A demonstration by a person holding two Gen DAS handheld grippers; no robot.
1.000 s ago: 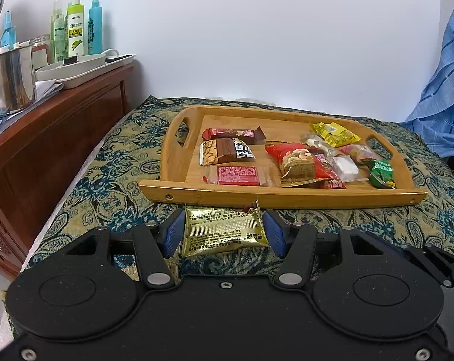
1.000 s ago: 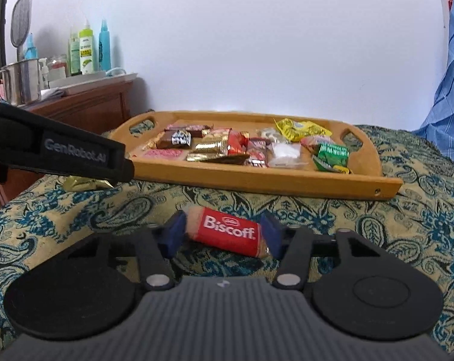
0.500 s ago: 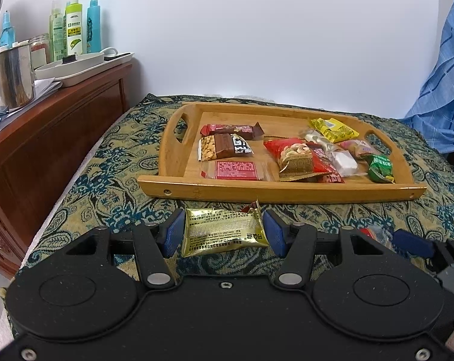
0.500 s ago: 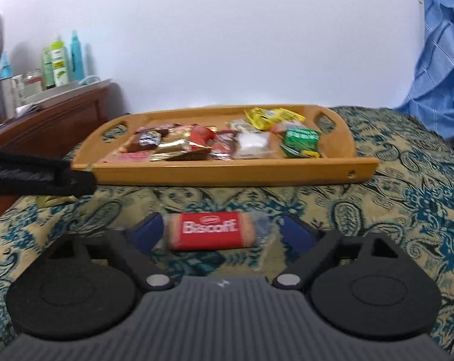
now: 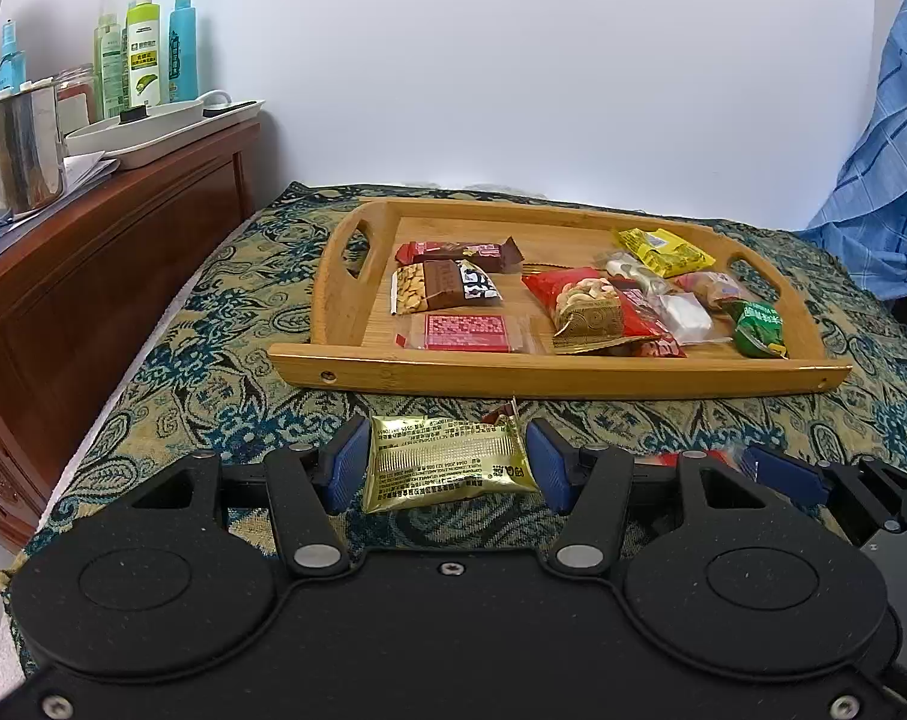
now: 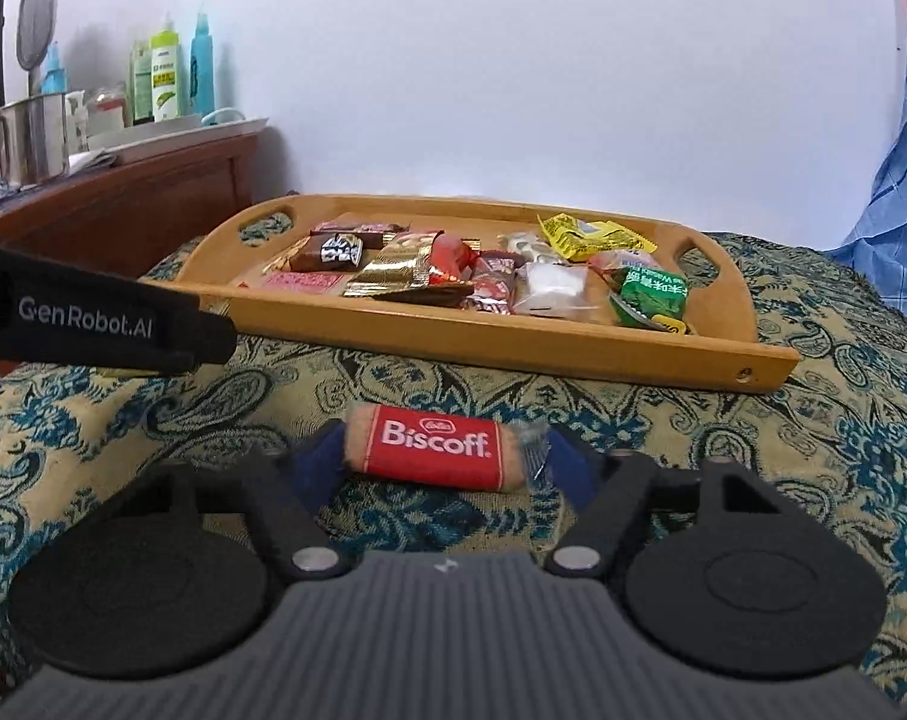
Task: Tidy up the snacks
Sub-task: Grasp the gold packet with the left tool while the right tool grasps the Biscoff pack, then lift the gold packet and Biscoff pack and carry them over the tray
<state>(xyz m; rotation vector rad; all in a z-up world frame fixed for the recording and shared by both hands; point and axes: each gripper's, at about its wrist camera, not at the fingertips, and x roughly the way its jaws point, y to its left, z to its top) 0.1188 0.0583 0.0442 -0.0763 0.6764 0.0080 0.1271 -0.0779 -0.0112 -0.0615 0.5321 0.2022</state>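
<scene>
Right fingers (image 6: 438, 459) have just been closing across the ends of a red, crinkly-wrapped Biscoff biscuit (image 6: 434, 455); left fingers (image 5: 447, 467) hold a light, slippery gold foil sachet (image 5: 447, 465) by its short edges. Both hang above the paisley bedspread (image 6: 753, 420), with the bamboo tray (image 6: 513, 339) at twelve o'clock. The biscuit looks brittle: grip gently.

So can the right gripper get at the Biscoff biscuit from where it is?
Probably yes: the biscuit already lies between the right gripper, whose jaws have just been closing, with only the patterned cloth around it.

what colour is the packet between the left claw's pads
Gold foil packet, clearest in the left wrist view.
</scene>
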